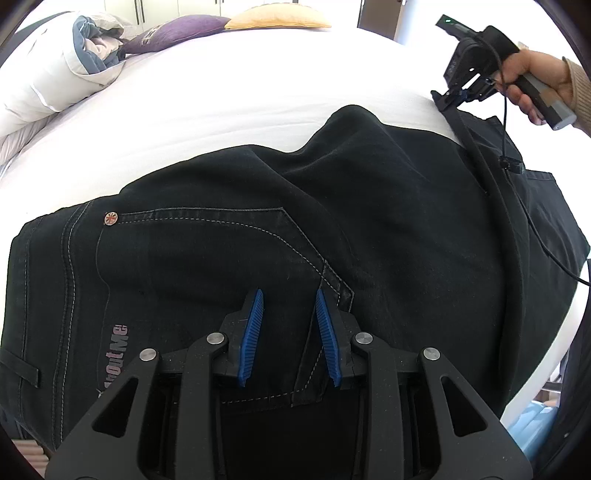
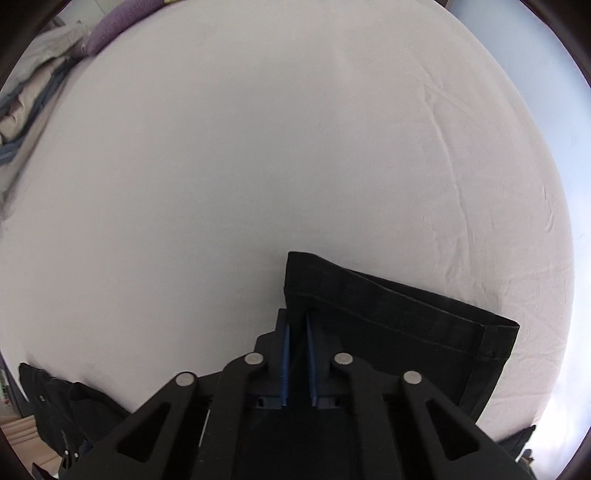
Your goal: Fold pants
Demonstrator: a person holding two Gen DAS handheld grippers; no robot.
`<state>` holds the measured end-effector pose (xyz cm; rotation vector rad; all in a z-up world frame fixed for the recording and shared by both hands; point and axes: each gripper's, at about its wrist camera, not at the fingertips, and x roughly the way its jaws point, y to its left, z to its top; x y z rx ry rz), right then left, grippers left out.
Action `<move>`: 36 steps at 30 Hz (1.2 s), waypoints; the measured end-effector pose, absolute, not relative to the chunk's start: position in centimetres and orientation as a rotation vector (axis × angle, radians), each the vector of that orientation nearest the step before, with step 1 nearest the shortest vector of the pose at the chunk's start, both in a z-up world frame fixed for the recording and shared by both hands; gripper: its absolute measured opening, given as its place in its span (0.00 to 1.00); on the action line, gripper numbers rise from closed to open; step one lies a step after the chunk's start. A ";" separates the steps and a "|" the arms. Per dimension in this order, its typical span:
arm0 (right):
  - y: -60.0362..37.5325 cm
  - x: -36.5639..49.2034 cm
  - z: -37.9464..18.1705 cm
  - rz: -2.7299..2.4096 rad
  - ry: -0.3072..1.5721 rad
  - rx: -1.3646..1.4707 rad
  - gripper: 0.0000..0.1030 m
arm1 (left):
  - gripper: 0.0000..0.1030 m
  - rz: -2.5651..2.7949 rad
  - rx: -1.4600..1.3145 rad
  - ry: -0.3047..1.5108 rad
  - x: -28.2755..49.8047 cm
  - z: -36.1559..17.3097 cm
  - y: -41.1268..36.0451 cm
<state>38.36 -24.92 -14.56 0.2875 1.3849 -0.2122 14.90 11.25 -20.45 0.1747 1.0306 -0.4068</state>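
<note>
Black pants [image 1: 229, 236] lie on the white bed [image 1: 221, 103], waist and back pocket at the near left, legs running right. My left gripper [image 1: 289, 295] is open with blue pads, hovering just over the pocket corner, holding nothing. My right gripper [image 1: 452, 98], held in a hand at the far right, is shut on the leg hem edge. In the right wrist view the right gripper [image 2: 296, 317] is clamped on the corner of the hem [image 2: 388, 310], which is lifted over the sheet [image 2: 258, 147].
A rolled white and blue duvet [image 1: 59, 66] lies at the far left with a purple pillow [image 1: 177, 29] and a yellow pillow [image 1: 277, 18] behind it. A black cable [image 1: 535, 229] hangs from the right gripper across the pants. The bed edge runs at the right.
</note>
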 end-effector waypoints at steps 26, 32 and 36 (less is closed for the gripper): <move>-35.9 -2.8 -14.0 -0.353 0.836 0.752 0.02 | 0.28 -0.275 0.195 1.131 18.4 -19.0 7.8; -36.0 -4.2 -13.9 -0.361 0.801 0.742 0.02 | 0.29 -0.233 0.212 1.140 18.9 -18.8 6.0; -35.8 -5.0 -15.4 -0.366 0.819 0.785 0.02 | 0.29 -0.206 0.226 1.137 18.8 -18.7 5.1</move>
